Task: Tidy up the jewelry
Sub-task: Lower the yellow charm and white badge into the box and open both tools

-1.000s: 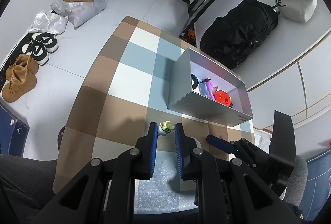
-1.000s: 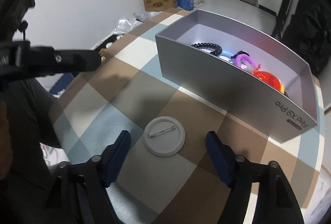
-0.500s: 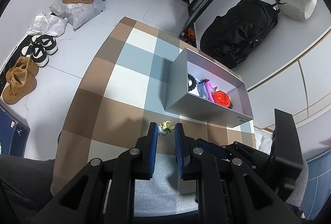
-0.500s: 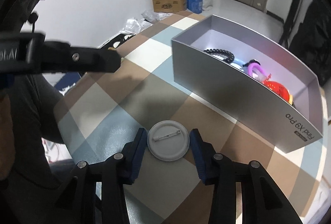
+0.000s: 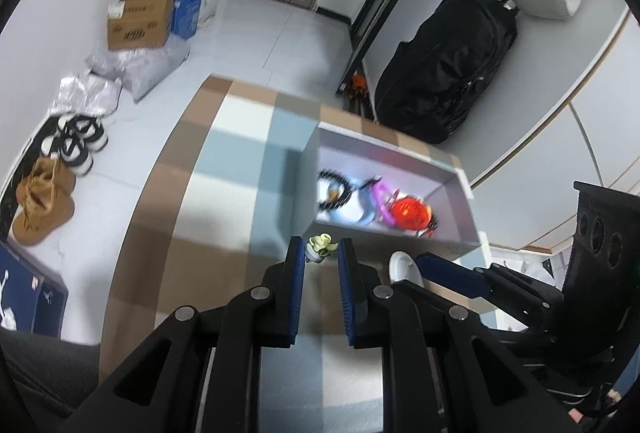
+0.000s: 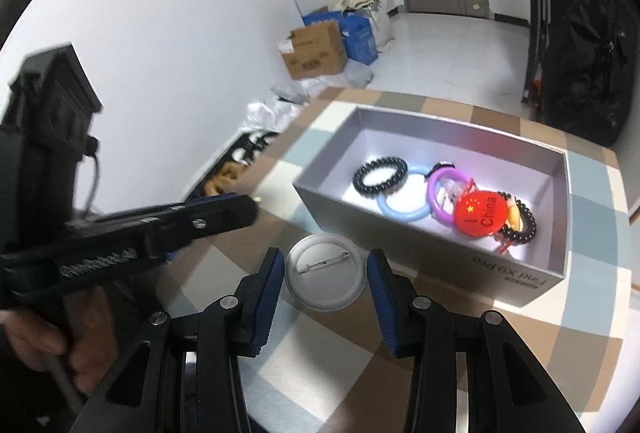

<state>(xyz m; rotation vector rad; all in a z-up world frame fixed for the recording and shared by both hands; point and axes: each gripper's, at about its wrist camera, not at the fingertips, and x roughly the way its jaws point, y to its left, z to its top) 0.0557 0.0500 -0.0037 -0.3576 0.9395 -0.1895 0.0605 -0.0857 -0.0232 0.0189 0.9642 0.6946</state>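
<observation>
My left gripper (image 5: 321, 250) is shut on a small pale green flower ornament (image 5: 319, 247), held above the checked table near the grey box (image 5: 460, 237). My right gripper (image 6: 326, 271) is shut on a round white pin badge (image 6: 325, 271), pin side up, lifted off the table in front of the grey box (image 6: 520, 285). The box holds a black bead bracelet (image 6: 380, 175), a light blue ring (image 6: 400, 207), a purple ring (image 6: 440, 189) and a red badge (image 6: 480, 215). The badge's edge also shows in the left wrist view (image 5: 400, 265).
The checked tablecloth (image 6: 500, 353) covers the table. On the floor lie cardboard boxes (image 5: 140, 19), plastic bags (image 5: 152, 69) and shoes (image 5: 44, 201). A black backpack (image 5: 448, 69) leans against the wall behind the table.
My right gripper closed on the white badge and lifted it toward the box. My left gripper, still holding the flower ornament, moved closer to the box.
</observation>
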